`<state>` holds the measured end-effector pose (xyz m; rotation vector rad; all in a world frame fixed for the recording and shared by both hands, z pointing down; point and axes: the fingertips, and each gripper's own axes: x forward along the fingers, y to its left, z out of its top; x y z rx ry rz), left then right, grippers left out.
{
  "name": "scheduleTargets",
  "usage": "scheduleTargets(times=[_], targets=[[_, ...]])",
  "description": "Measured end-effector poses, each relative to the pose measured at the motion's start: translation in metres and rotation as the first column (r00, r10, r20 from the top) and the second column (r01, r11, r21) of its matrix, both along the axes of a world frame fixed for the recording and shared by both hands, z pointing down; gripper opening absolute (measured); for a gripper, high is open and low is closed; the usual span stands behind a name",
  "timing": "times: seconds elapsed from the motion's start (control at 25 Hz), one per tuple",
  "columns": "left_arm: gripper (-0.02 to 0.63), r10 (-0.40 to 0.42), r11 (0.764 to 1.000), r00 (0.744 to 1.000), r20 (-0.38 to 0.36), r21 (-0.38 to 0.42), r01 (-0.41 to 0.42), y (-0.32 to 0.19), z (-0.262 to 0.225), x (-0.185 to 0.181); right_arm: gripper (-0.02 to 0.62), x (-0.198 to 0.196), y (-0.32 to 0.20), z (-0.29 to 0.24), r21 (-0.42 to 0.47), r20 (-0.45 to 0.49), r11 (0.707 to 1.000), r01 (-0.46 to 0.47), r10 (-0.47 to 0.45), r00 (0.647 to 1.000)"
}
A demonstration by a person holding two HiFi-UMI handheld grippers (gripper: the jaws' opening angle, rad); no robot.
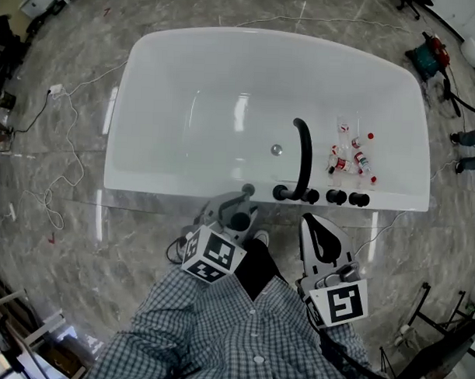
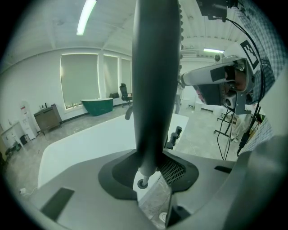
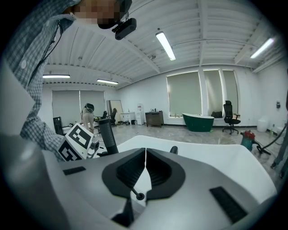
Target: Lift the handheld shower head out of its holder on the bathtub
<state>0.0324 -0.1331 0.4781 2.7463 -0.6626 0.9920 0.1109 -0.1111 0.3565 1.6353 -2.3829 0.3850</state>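
Note:
My left gripper point(image 1: 238, 204) is shut on the handheld shower head point(image 2: 155, 81), a dark grey handle that stands upright between the jaws in the left gripper view. Its narrow lower end hangs over a small round socket point(image 2: 143, 183) on the white bathtub rim point(image 1: 183, 194); I cannot tell whether they touch. The right gripper view shows the same handle point(image 3: 108, 137) beside the left gripper's marker cube point(image 3: 76, 141). My right gripper point(image 1: 312, 222) is shut on nothing point(image 3: 145, 166), near the tub's front edge to the right of the left one.
A black curved spout point(image 1: 304, 152) and a row of black knobs point(image 1: 336, 198) stand on the near rim. Several small bottles point(image 1: 351, 156) lie inside the tub. Cables point(image 1: 68, 132) trail over the marble floor at the left. Tools point(image 1: 429, 55) lie at the far right.

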Motion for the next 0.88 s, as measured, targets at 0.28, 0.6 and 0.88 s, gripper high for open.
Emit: scheduleTargets(times=[0.28, 0.6, 0.88], targets=[[0.126, 0.012, 1.000, 1.000, 0.004, 0.004, -0.012, 0.009, -0.032, 0.000, 0.018, 0.002, 0.005, -0.013, -0.013, -0.010, 1.000, -0.008, 0.007, 1.000], [0.126, -0.006, 1.000, 1.000, -0.008, 0.021, 0.006, 0.016, -0.066, -0.004, 0.018, 0.006, 0.008, -0.028, 0.029, -0.010, 1.000, -0.007, 0.008, 1.000], [0.126, 0.000, 0.999, 1.000, -0.005, 0.037, 0.000, 0.020, -0.091, -0.010, 0.018, 0.006, 0.004, -0.039, 0.047, -0.023, 0.999, 0.005, -0.004, 1.000]])
